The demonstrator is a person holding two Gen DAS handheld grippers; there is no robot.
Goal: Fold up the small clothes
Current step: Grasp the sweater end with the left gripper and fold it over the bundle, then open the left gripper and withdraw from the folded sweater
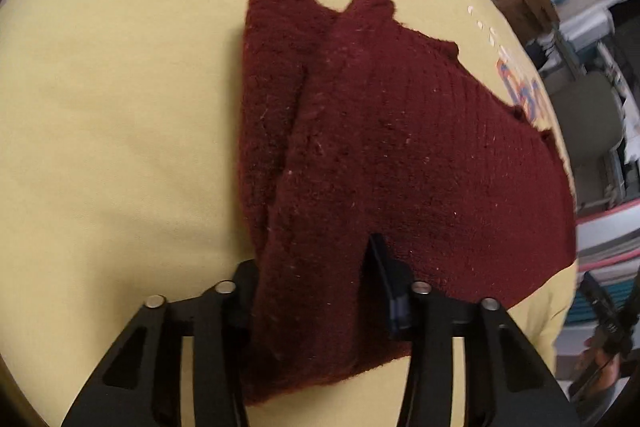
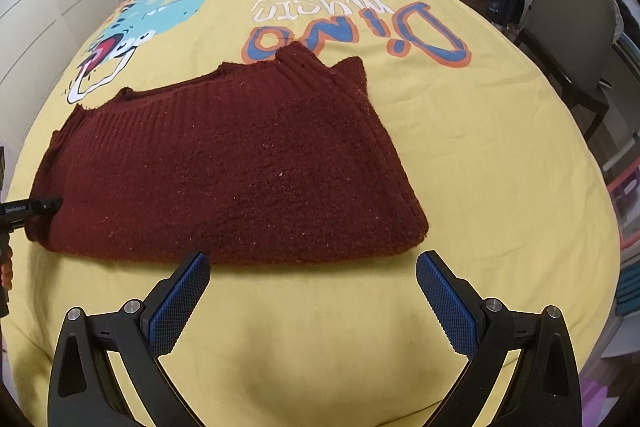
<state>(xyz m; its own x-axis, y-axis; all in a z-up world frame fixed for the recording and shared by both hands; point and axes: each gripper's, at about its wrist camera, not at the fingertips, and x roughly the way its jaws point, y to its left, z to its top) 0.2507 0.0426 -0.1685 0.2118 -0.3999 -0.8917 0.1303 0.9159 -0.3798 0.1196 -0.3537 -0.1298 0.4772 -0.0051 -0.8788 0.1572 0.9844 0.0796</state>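
Left wrist view shows the left gripper (image 1: pixel 316 291) with its fingers squeezed on a corner of the red sweater (image 1: pixel 384 147), which fills the gap between them. Right gripper (image 2: pixel 312 303) fingers stand wide apart with nothing inside; the sweater (image 2: pixel 224 167) lies just past their tips on the yellow bed cover (image 2: pixel 500 167)

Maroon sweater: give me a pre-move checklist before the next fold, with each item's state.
1. Left gripper closed on maroon sweater edge: ok, knit bunched between its fingers.
2. Right gripper open and empty: ok.
3. Right gripper at the sweater's near edge: not ok, short of it, over bare yellow bedspread.
4. Sweater lying flat: not ok, far edge stepped and peaked.
5. Left grip holding all layers: cannot tell.
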